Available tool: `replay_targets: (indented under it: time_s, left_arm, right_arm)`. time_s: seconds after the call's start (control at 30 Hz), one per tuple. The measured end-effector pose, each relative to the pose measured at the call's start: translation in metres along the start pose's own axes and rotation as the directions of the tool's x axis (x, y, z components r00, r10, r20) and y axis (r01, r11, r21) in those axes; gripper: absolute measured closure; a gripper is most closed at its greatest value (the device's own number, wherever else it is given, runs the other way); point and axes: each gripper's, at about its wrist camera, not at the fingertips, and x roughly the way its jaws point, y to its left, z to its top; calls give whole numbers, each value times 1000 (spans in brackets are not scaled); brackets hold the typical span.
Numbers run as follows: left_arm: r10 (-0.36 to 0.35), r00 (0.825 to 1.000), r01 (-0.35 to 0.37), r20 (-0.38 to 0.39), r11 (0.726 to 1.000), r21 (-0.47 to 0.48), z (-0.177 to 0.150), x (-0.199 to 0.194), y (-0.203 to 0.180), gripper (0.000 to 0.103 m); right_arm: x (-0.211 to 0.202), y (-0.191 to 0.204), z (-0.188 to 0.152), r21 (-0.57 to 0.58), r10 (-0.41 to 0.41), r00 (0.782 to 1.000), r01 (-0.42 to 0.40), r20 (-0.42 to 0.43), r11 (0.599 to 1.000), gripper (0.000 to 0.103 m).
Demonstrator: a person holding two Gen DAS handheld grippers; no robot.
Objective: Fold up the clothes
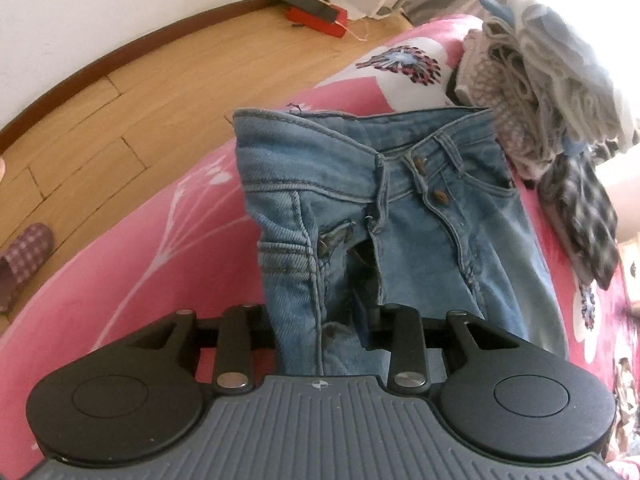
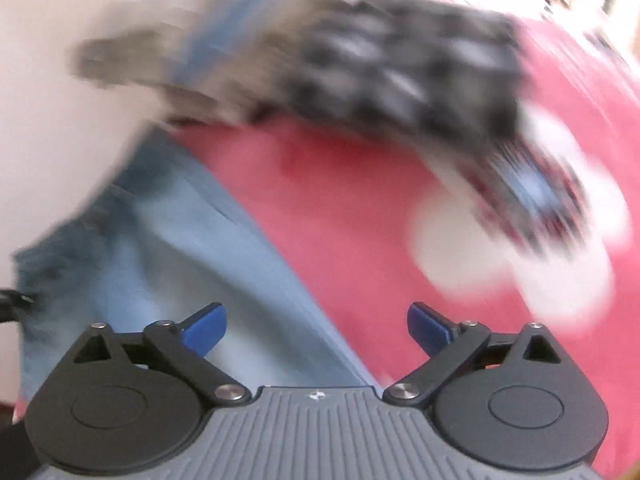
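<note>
Your left gripper [image 1: 326, 340] straddles the near part of the jeans [image 1: 384, 208], its jaws narrow around a bunch of denim; whether the pads press it cannot be told. The jeans lie waistband-far on the pink bedspread [image 1: 132, 264], left of the pile of clothes [image 1: 552, 92]. Your right gripper [image 2: 316, 330] hangs wide and empty over the denim's right edge. The fold appears in hand; next, likely take that edge.

A checked slipper [image 1: 24, 256] and a red box [image 1: 316, 20] (dark lid) lie on the wooden floor [image 1: 120, 120].
</note>
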Motion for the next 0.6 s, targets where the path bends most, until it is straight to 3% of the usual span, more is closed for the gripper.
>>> replay_targets:
  time_s: [0.07,0.13,0.17,0.23,0.33,0.4,0.5,0.57,0.6]
  left_arm:
    - [15,1000,-15,2,1000,11,-1,-1,-3,71]
    - [45,999,-45,4,998,32,-2,0,-8,71]
    - [64,998,-64,6,997,45,-4,1,-11,72]
    - [101,995,-102,18,992,70,-6,3,-17,74]
    - [145,988,-149,51,984,99,-11,4,-24,84]
    - [147,987,-153,70,984,90,-16,1,-25,87]
    - [127,988,-132,84,990,57,-20,-5,-23,90]
    - [110,991,-114,80,992,54,-22,-5,-21,90]
    - [101,992,-106,74,992,64,-22,-4,-19,90]
  right_arm:
    - [14,-16,-15,47,3,999,-1,-50,999,12]
    - [29,-13,-24,30,-26,995,29,-96,999,50]
    - [32,-7,-27,3,-44,993,45,-110,999,56]
    - [27,14,-30,-118,-119,988,107,-97,987,96]
    - [11,37,-20,-250,-246,969,243,19,937,99]
    - [-5,39,-2,-255,-278,954,298,113,920,99]
    - [-8,46,26,-271,-324,928,365,183,891,98]
    - [14,46,33,-314,-349,925,380,151,870,93]
    - [26,46,36,-337,-361,923,385,133,859,79]
